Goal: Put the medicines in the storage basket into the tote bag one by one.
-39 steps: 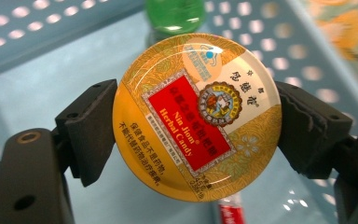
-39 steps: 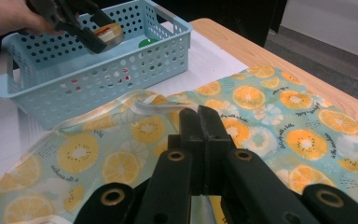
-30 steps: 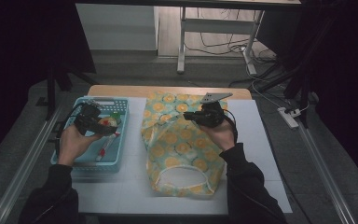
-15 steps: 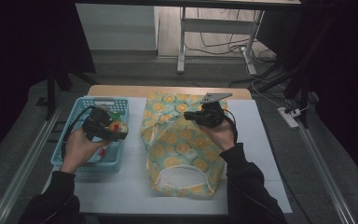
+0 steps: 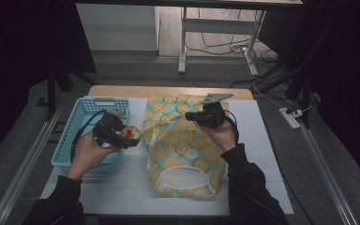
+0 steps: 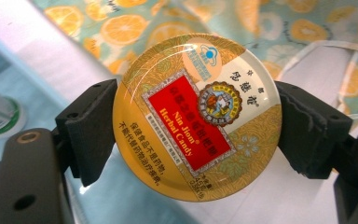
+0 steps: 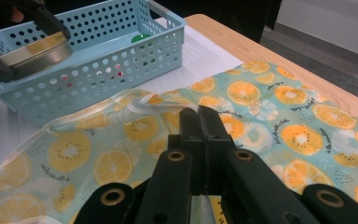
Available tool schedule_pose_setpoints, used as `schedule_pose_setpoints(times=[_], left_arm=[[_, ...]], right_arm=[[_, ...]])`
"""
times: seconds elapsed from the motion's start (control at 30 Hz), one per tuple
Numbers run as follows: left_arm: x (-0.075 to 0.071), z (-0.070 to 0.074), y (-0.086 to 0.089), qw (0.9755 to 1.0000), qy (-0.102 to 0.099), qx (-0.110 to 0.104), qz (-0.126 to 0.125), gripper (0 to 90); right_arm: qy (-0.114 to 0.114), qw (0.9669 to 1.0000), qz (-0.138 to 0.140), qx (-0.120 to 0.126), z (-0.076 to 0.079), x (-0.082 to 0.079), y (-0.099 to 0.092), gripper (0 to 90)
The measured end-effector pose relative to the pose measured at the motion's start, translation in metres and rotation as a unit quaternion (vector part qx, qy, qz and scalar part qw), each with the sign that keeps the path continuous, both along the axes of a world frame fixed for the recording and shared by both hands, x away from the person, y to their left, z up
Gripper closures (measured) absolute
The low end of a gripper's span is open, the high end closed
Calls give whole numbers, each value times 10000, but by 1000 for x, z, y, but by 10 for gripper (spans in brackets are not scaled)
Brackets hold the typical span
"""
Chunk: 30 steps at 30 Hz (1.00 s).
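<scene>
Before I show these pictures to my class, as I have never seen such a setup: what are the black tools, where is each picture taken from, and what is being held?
No robot here: a person holds a hand-worked clamp in each hand. The high view looks down on the table; the two other views come from cameras riding on the clamps. The left gripper clamps a round candy tin between its black pads, beside a blue basket. The right gripper is shut on the edge of a fabric bag printed with orange slices, which lies flat on the table. Something green lies in the basket; I cannot tell what.
</scene>
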<state>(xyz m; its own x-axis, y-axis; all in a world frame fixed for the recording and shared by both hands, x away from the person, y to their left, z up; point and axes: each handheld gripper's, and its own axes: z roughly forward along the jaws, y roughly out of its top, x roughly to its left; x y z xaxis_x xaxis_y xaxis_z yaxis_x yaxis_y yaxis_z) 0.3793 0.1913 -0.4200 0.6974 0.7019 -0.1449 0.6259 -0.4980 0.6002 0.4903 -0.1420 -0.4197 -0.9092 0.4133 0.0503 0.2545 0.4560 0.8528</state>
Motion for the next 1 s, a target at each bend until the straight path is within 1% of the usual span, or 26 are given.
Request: schedule_pose_setpoints(times=[0.2, 0.27, 0.47, 0.67, 0.73, 0.83, 1.0], left_arm=[[-1, 3, -24, 9995, -15, -40, -314, 206], [0, 4, -33, 9991, -17, -106, -411, 206], [8, 2, -62, 9974, 14, -131, -703, 206], [15, -2, -88, 9958, 41, -158, -897, 206], [18, -3, -97, 9951, 34, -107, -982, 206], [23, -4, -111, 9941, 26, -88, -1077, 206], [33, -11, -130, 9934, 21, 20, -1146, 206]], right_arm=[[11, 10000, -25, -12, -2, 2, 0, 900], [23, 10000, -24, -13, -3, 3, 0, 900], [48, 10000, -50, -22, -5, 5, 0, 900], [53, 9999, -87, -21, -7, 7, -1, 900], [45, 9999, -93, -25, -6, 7, -1, 900], [36, 9999, -103, -2, -6, 7, -1, 900], [27, 9999, -102, 31, -5, 7, -2, 900]])
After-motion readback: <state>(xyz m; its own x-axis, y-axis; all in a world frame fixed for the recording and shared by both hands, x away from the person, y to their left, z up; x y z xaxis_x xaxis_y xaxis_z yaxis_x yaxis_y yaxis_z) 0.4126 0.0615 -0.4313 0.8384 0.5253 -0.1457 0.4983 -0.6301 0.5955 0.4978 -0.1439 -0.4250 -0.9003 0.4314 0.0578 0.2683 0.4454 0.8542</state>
